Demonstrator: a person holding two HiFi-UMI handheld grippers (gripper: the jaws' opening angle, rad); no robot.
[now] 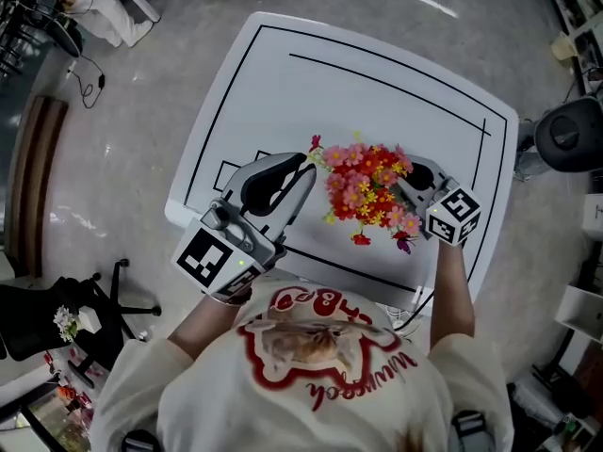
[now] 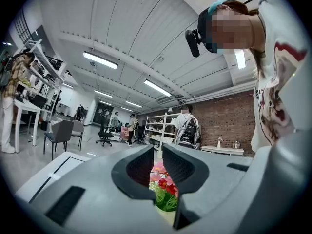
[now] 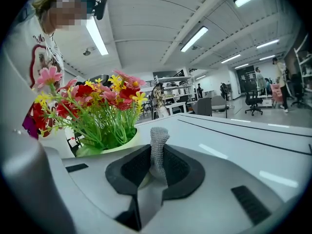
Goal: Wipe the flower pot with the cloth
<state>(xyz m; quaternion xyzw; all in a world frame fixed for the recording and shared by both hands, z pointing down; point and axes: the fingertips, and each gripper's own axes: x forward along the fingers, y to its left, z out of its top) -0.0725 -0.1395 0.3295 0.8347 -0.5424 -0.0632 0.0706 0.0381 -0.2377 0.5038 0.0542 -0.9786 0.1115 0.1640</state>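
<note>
Fingers [image 2: 132, 173] of the left gripper [image 2: 157, 149] are clenched together with nothing caught between them. In the left gripper view only a thin slit stays between the dark pads, and through it red and pink flowers [image 2: 164, 181] on green stems show just beyond the tips. A corner of the white table [image 2: 61, 164] with its black lines lies off to the left. Farther back in the room are shelves [image 2: 157, 126] and a brick wall [image 2: 222, 123]. In the right gripper view the right gripper [image 3: 157, 151] is grasping the cloth [image 3: 159, 134]. It is a grey, knitted-looking strip, pinched between the pads with its end standing up above the tips. The flower pot [image 3: 118, 144] sits just to the left of that strip, its pale green rim close beside the cloth. I can't make out from here whether the two actually touch. The blooms spread above the pot, and the table runs away to the right. From the head view the pot stands near the middle of the table, hidden under its own bouquet. The two grippers come at it from opposite sides, the left one from the picture's left with its tips just short of the blooms, the right one from the picture's right with its tips tucked under the flowers. Each gripper carries a marker cube [image 1: 454, 217] at its rear. The person [image 1: 311, 384] holding them stands at the table's near edge.
</note>
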